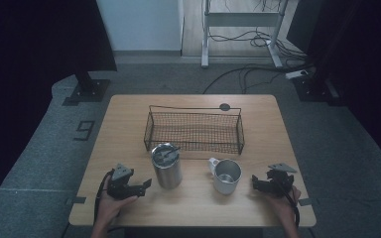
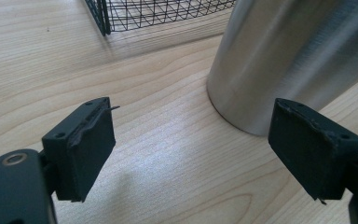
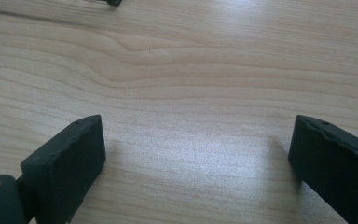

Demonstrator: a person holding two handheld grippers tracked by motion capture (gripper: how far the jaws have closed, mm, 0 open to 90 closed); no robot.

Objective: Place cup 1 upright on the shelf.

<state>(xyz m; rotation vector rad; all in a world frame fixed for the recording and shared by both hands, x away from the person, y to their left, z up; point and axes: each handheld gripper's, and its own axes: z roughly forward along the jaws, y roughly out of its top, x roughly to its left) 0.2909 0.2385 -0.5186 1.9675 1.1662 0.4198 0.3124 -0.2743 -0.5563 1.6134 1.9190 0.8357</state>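
We see L gripper [image 1: 148, 184] low on the wooden table [image 1: 129, 114], jaws spread wide w/ nothing between, just beside the steel tumbler [image 1: 166, 166], not touching. Tumbler stands upright, front-left of centre, near the wire mesh basket [image 1: 194, 130] behind it. R gripper [image 1: 254, 181] also wide, empty, over bare wood just right of the steel mug [image 1: 226, 175]. Mug upright, handle toward basket.

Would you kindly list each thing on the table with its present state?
steel tumbler: upright, lid on
metal mug: upright, open, empty
wire basket: upright, empty
left gripper: open, holding nothing, beside the tumbler
right gripper: open, holding nothing, over bare table
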